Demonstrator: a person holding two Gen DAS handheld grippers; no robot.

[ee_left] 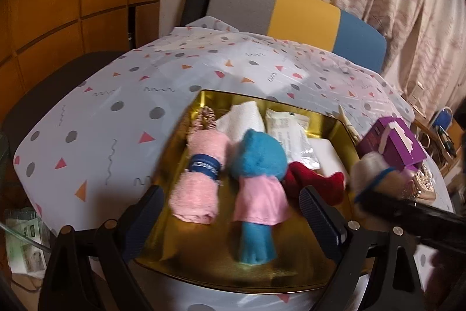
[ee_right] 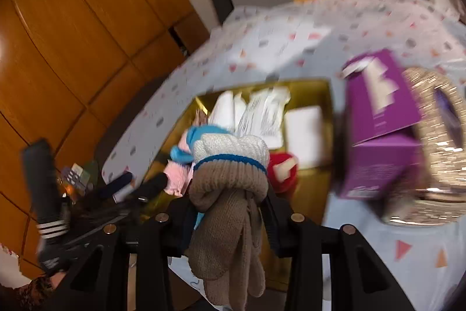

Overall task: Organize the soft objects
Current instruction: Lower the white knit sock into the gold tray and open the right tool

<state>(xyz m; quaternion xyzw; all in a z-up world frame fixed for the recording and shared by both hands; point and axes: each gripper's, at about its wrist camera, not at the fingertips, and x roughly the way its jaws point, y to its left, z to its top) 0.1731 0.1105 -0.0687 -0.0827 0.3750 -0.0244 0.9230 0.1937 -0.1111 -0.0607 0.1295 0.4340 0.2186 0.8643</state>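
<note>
knit glove (ee_right: 230,188) clenched in my right gripper (ee_right: 230,212) over the gold tray's (ee_left: 343,142) near edge, left gripper (ee_left: 233,212) released above the blue plush (ee_left: 256,162).

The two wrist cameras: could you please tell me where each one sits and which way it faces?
Left wrist: on the left gripper, looking down over its open fingers at the gold tray of soft things; the right gripper's dark body crosses at right.
Right wrist: on the right gripper, shut on knitted gloves, facing the tray.
Shared: tray, purple box, blue plush toy, patterned tablecloth.
</note>
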